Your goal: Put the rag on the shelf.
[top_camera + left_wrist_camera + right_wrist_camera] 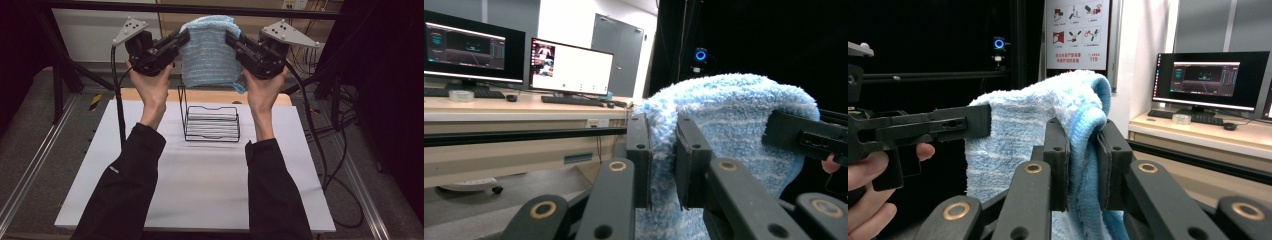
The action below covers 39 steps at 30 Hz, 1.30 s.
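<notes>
We have the fluffy blue towel [210, 47] up in the air at 12 o'clock, above the wire rack [211, 122], pinched tight at 9 by our left gripper [181, 39] and at 3 by our right gripper [233, 39]; we guess hanging it on the rack comes next.

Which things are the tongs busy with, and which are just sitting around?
In the job:
- towel, held up by its top edge
- left tongs, shut on its left side
- right tongs, shut on its right side
- probably the wire rack, on the table under the towel

Just around:
- monitors, keyboard and tape roll on the desk
- wall poster
</notes>
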Motion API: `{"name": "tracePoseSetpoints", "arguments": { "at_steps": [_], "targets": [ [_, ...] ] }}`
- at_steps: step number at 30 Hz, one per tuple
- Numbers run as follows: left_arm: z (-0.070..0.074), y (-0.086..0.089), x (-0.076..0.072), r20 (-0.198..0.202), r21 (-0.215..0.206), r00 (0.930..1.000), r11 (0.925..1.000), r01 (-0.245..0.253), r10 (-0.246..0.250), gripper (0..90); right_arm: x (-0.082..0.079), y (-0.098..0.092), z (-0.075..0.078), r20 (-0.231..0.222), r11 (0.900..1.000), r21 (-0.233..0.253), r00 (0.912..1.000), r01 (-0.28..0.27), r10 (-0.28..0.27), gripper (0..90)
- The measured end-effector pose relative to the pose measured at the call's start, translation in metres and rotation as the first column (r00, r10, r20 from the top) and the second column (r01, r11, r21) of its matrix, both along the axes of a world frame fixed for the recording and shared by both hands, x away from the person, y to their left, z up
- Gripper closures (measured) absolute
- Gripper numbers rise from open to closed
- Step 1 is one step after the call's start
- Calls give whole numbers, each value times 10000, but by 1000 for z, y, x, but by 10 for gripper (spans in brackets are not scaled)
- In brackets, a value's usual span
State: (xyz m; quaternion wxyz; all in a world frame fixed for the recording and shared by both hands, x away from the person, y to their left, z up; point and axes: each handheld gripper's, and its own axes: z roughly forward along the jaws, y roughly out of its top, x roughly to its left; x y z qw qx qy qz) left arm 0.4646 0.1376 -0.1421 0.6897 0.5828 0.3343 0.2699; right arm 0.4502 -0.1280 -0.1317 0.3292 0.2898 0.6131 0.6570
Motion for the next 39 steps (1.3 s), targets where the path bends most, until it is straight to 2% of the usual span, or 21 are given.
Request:
{"name": "tracePoseSetpoints", "arguments": {
  "at_steps": [8,17,21,24,29,39],
  "targets": [
    [-1,-1,17,40,-119,9998,9997,-203,203,791,17,3,4,60,10000,-69,10000,60,-60,789],
    [-9,-3,32,-63,232,9991,9988,-429,430,791,37,5,-3,-4,9992,-350,9998,214,-214,789],
    [-15,-3,38,-198,503,9985,9975,-492,502,791,45,5,-12,-356,9994,-298,9992,167,-177,789],
    [-21,-3,43,-333,738,9979,9958,-538,564,791,51,5,-20,-793,9996,-272,9968,37,-59,788],
    [-32,-4,50,-601,913,9972,9951,-382,437,791,56,1,-31,-1065,9998,-209,9943,13,-36,786],
    [-50,-7,52,-940,1313,9956,9913,67,57,790,59,-8,-53,-1422,9996,-278,9898,6,-46,781]
  ]
}}
